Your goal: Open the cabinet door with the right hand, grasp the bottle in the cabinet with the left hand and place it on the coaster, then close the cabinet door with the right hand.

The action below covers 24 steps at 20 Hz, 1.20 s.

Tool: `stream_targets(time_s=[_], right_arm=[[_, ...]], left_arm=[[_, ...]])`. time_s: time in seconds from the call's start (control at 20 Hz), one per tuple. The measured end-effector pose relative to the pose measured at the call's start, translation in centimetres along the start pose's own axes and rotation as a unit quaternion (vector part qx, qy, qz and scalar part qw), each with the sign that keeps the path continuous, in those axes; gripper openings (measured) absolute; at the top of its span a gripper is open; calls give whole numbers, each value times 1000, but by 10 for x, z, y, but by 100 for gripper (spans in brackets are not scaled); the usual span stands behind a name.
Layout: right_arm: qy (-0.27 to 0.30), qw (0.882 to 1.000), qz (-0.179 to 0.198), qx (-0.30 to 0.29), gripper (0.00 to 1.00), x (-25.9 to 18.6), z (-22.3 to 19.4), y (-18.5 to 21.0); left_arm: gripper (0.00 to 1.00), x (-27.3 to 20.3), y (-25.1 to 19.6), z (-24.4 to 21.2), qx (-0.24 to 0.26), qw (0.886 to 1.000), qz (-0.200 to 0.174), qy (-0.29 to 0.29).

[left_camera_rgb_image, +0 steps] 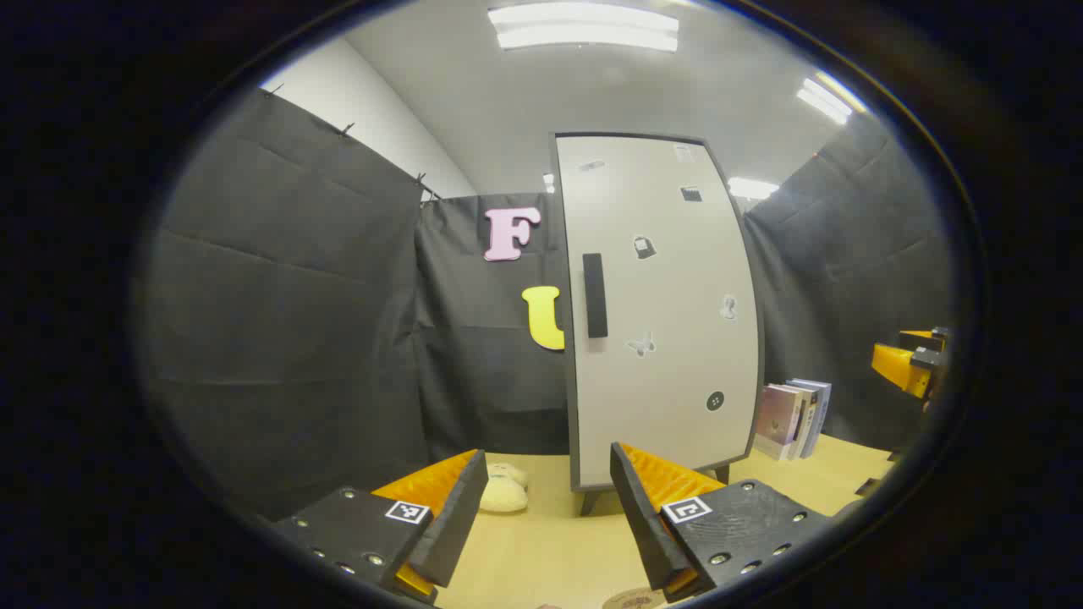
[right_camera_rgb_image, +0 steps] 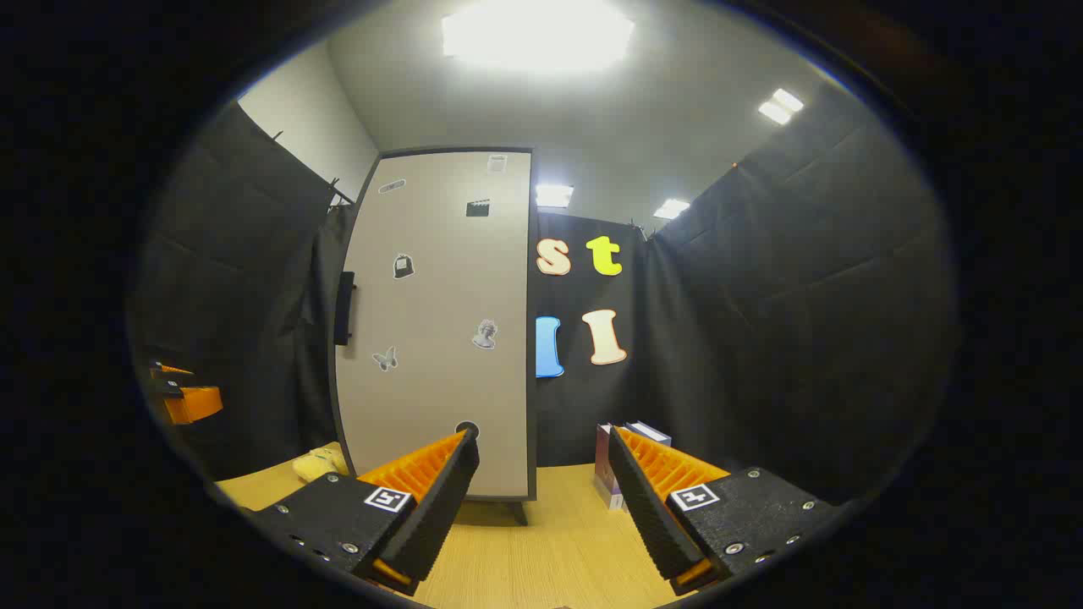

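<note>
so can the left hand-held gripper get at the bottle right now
Probably not. The cabinet door is shut, so the inside is closed off. The left hand-held gripper hangs open in front of it; the handle needs pulling first.

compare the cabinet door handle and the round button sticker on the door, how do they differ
The handle is a tall upright bar; the button sticker is a small round disc. The handle sits near the door's left edge at mid-height, while the button sticker sits low toward the right edge. In the right gripper view the handle stands out from the door; the button sticker looks flat. Both are dark against the pale door.
</note>
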State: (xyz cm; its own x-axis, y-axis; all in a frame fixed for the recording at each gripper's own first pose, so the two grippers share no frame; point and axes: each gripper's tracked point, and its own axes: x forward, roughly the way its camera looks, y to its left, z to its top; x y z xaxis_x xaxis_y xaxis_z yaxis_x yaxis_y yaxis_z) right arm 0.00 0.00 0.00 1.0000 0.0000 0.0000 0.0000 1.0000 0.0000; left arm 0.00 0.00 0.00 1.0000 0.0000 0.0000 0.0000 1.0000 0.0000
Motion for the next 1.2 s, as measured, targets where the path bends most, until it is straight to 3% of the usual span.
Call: stream_targets(time_s=[0.35,0.65,0.7,0.8,0.85,0.9,1.2], right_arm=[[9,1000,12,6,95,2,0,14],[-7,998,51,23,95,33,24,61],[-10,998,61,22,95,38,28,72],[-16,997,77,18,95,46,35,89],[-21,996,81,18,95,49,39,95],[-25,996,84,19,95,49,40,99],[-8,997,74,26,95,37,20,95]], left_arm=[[84,-11,15,6,1,1000,16,-10],[84,-33,58,9,13,998,56,-8],[88,-39,66,9,14,998,64,-9],[84,-48,82,8,12,997,81,-9],[88,-51,87,7,10,996,87,-6],[84,-53,92,7,9,996,92,-4],[84,-45,98,22,18,996,88,-15]])
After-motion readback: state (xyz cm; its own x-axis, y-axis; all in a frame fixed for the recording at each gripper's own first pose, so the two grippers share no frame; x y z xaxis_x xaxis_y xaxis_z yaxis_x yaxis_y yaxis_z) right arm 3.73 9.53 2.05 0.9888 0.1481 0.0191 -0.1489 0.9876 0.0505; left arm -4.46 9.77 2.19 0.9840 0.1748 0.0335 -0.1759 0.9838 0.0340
